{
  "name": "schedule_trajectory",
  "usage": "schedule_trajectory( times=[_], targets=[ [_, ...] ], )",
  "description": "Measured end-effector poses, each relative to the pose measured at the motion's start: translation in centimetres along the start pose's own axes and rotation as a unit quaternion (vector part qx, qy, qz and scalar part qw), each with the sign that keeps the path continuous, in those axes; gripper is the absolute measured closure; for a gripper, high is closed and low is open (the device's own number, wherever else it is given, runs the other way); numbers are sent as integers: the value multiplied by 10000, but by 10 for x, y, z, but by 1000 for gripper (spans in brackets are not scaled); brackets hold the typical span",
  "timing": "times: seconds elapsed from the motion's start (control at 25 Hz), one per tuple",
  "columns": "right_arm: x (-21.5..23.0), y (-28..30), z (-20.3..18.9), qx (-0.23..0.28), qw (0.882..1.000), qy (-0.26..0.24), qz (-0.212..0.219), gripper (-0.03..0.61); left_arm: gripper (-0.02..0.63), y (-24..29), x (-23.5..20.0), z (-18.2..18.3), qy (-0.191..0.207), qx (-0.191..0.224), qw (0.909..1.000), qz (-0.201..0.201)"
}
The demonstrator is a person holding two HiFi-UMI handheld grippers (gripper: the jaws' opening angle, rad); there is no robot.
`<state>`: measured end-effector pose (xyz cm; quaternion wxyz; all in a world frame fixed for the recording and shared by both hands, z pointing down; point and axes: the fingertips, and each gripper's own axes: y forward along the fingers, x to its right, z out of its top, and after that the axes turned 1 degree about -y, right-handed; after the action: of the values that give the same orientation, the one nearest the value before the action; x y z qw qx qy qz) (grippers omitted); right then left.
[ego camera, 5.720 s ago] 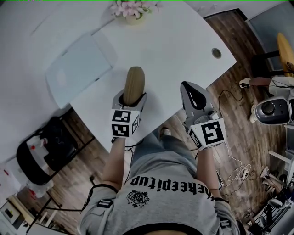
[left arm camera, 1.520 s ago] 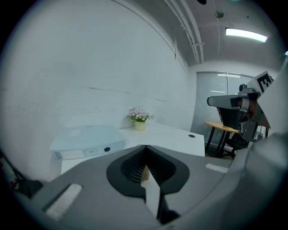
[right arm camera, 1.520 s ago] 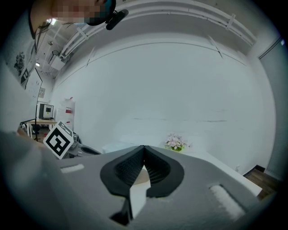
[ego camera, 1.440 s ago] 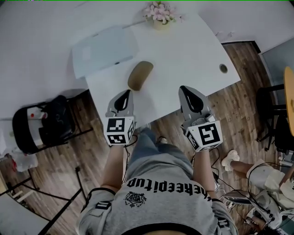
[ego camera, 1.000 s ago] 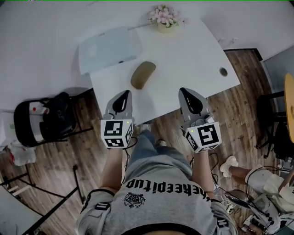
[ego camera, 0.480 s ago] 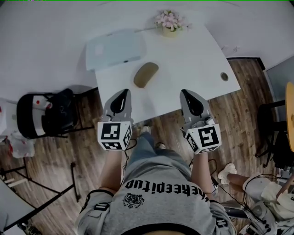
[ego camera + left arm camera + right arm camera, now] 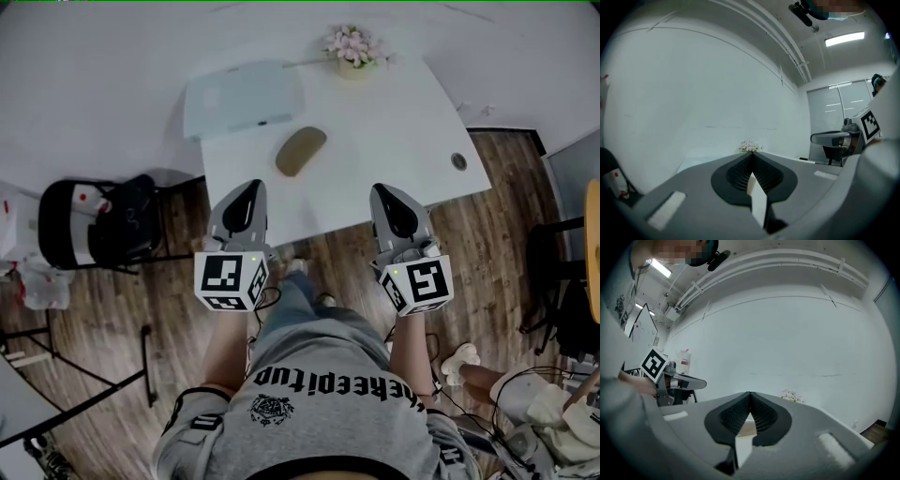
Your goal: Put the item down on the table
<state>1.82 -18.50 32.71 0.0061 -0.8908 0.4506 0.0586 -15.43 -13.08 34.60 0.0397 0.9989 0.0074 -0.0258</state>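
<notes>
The item, a flat oval piece of light wood (image 7: 300,151), lies on the white table (image 7: 394,112) with nothing touching it. My left gripper (image 7: 252,186) hangs over the table's near edge, short of the item, and its jaws are shut and empty. My right gripper (image 7: 385,189) is level with it to the right, also shut with nothing in it. In the left gripper view the left gripper (image 7: 751,153) has its tips meeting. In the right gripper view the right gripper (image 7: 750,393) shows its tips together too.
A pale blue-grey slab, like a closed laptop (image 7: 246,97), lies at the table's far left. A pot of pink flowers (image 7: 353,49) stands at the back. A cable hole (image 7: 458,161) is at the right. A chair with a black bag (image 7: 94,225) stands left of the table.
Earlier the left gripper held the wooden piece upright; it now lies on the table. Over the last second both grippers have drawn back from the table, the left one more and upward.
</notes>
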Motion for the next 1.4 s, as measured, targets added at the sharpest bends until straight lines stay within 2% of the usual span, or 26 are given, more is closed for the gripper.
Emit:
schedule_trajectory(
  times=[0.68, 1.4],
  targets=[
    [-1, -25, 8, 156, 9998, -50, 84, 581, 595, -34, 19, 32, 47, 524, 9985, 141],
    [-6, -48, 19, 341, 9992, -185, 116, 583, 595, -58, 33, 42, 97, 745, 9968, 261]
  ],
)
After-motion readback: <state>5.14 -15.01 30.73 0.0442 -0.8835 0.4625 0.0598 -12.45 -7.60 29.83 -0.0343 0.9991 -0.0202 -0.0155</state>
